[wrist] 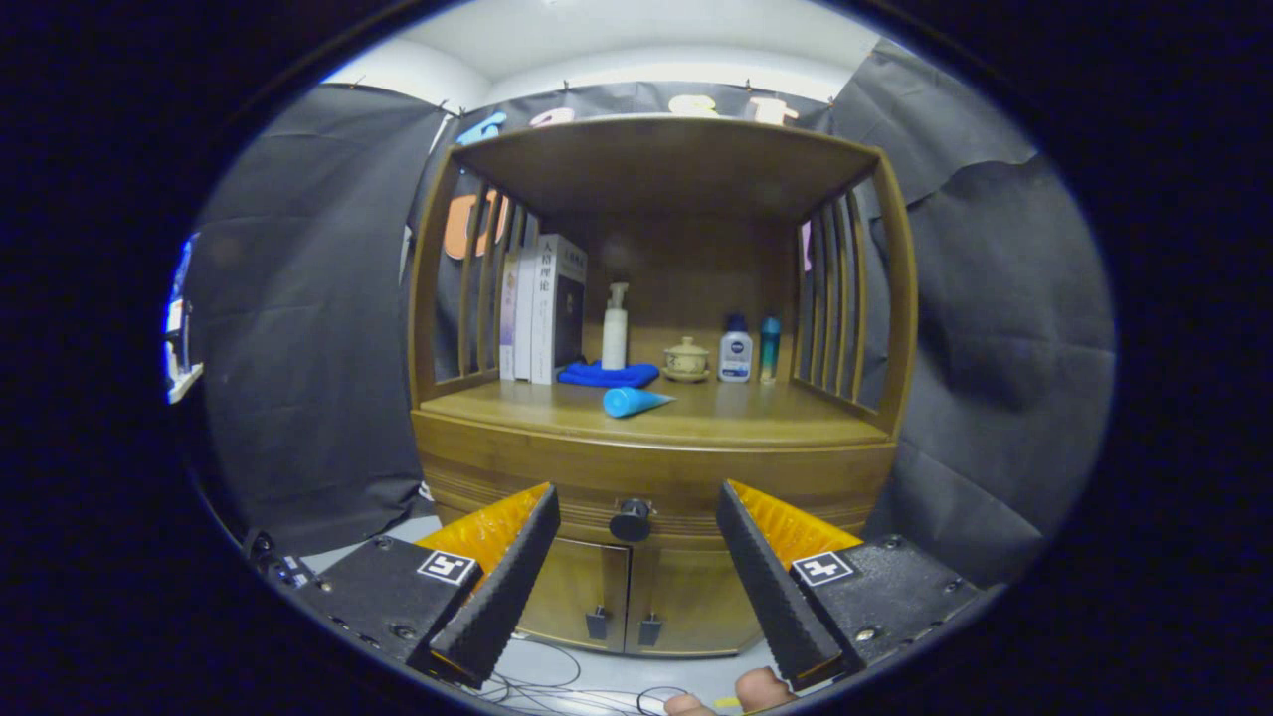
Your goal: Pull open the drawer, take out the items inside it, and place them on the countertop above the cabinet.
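Note:
A wooden cabinet (656,467) stands straight ahead. Its drawer (557,487) is closed, with a round black knob (632,520) at the front centre. My gripper (636,517) is open, its two black ribbed fingers (517,567) wide apart with the knob framed between the fingertips but still beyond them, untouched. The countertop (736,413) above the drawer carries a blue tube (635,401) lying on its side near the front edge. Whatever is inside the drawer is hidden.
At the back of the countertop stand books (542,308), a white pump bottle (616,328), a folded blue cloth (607,375), a small lidded ceramic pot (686,360) and two small bottles (746,350). Two lower cabinet doors (622,597) sit under the drawer. Cables (557,681) lie on the floor.

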The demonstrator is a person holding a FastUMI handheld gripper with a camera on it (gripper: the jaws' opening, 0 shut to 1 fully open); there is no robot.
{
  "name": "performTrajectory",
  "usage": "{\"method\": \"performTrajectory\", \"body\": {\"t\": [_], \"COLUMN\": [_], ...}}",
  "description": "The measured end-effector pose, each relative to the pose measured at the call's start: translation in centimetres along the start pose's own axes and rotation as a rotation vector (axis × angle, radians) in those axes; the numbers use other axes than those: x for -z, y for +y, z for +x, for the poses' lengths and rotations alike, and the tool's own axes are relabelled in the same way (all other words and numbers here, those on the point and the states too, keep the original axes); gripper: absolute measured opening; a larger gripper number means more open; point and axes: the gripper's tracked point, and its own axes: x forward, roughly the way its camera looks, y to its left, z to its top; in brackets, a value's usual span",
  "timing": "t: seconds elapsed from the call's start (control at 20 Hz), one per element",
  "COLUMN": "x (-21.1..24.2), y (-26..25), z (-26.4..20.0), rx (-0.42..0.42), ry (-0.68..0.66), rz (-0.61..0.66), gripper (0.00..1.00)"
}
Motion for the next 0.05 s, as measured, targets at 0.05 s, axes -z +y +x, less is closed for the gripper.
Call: {"method": "performTrajectory", "body": {"t": [0.05], "x": [-0.08], "y": [-0.08], "z": [-0.9], "rx": [-0.002], "ry": [-0.016], "rz": [0.003], "gripper": [1.0]}}
